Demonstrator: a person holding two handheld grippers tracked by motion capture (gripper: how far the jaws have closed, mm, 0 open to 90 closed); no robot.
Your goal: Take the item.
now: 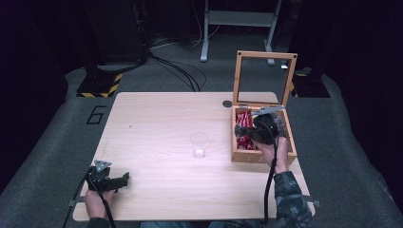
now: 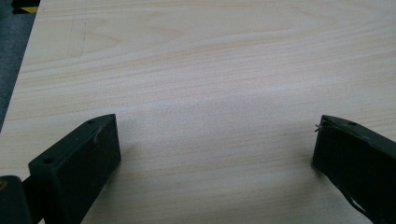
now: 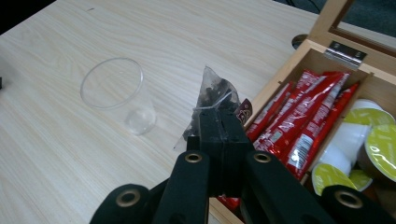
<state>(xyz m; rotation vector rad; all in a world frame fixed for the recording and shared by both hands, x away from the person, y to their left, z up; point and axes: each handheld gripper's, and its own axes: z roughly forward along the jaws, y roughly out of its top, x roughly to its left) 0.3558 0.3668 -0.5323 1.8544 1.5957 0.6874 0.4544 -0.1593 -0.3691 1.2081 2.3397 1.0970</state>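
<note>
An open wooden box (image 1: pixel 262 156) (image 3: pixel 299 60) with a glass lid stands at the table's right, holding red sachets (image 3: pixel 303 121) (image 1: pixel 244 121) and white pods with green lids (image 3: pixel 369 149). My right gripper (image 3: pixel 218 116) (image 1: pixel 240 129) hangs above the box's left wall, shut on a clear pyramid tea bag (image 3: pixel 211 95) with dark leaves inside. A clear plastic cup (image 1: pixel 199 145) (image 3: pixel 116 93) stands upright and empty mid-table, left of the box. My left gripper (image 1: pixel 124 179) (image 2: pixel 215 140) rests open near the front left edge, with bare wood between its jaws.
The light wood table (image 1: pixel 157 118) has a round cable hole (image 1: pixel 227 103) near its back edge. Grey carpet, cables and a hazard-striped stand base (image 1: pixel 100 88) lie beyond the table.
</note>
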